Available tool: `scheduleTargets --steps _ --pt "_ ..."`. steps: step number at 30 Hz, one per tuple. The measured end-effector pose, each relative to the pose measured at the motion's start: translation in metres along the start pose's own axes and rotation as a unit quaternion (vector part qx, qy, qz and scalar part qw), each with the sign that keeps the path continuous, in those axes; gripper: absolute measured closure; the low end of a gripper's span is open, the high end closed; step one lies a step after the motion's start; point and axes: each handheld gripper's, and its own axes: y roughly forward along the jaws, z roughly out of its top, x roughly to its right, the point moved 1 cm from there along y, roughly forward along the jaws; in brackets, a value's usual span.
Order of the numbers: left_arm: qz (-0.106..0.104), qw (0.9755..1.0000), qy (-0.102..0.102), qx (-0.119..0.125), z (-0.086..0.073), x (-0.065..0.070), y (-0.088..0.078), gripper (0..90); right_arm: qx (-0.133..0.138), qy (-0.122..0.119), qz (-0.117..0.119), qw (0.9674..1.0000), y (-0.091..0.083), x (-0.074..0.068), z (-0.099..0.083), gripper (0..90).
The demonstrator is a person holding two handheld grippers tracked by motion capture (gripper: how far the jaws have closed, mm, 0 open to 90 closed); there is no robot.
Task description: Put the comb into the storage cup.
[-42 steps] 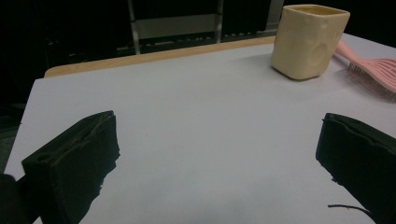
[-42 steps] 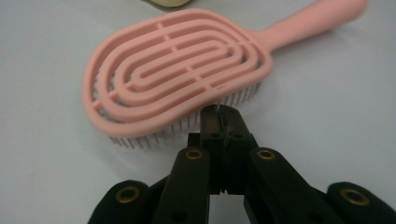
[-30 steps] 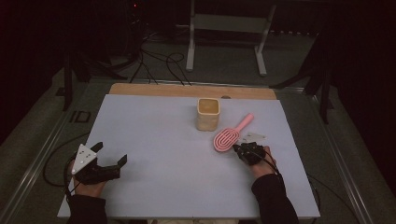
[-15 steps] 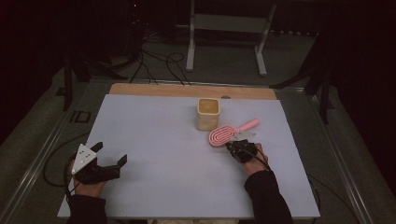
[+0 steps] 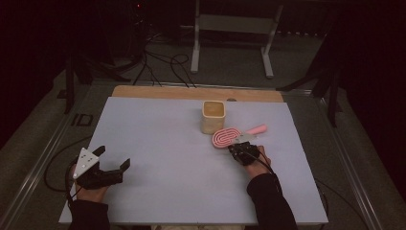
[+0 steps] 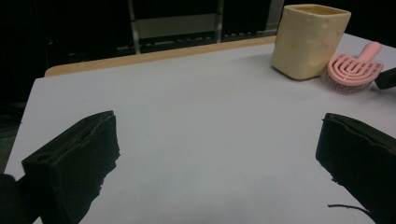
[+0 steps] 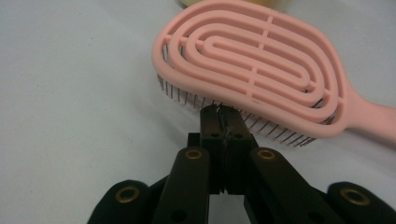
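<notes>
A pink hairbrush [image 5: 227,137] [image 7: 247,56] lies bristles down on the pale table, right of centre. Its head is close beside a cream square cup [image 5: 213,116] [image 6: 310,39], and its handle points right. My right gripper [image 5: 238,145] [image 7: 219,112] is shut, with its closed tips pressed against the bristles at the near side of the brush head. My left gripper [image 5: 112,159] [image 6: 215,154] rests near the front left edge, open wide with bare table between its jaws. The left gripper view has the hairbrush [image 6: 352,70] next to the cup at the far right.
The pale board [image 5: 158,143] covers the table, with a wooden strip [image 5: 191,92] along its far edge. Behind the table, a metal stand [image 5: 232,28] and cables sit on the dark floor.
The right gripper has moved left, and the hairbrush has slid and turned with it. The brush head now lies nearer the cup and the handle lies flatter. The left gripper has not moved.
</notes>
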Motion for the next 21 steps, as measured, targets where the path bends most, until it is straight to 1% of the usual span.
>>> scheduleTargets --steps 11,21 --pt "-0.001 1.0 0.0 -0.001 0.0 0.0 0.001 0.0 -0.002 -0.014 0.008 0.9999 0.004 -0.004 0.001 89.5" --pt "-0.001 1.0 -0.001 -0.001 0.0 0.0 0.001 0.0 -0.003 -0.033 0.02 0.9993 0.01 -0.016 0.006 89.6"
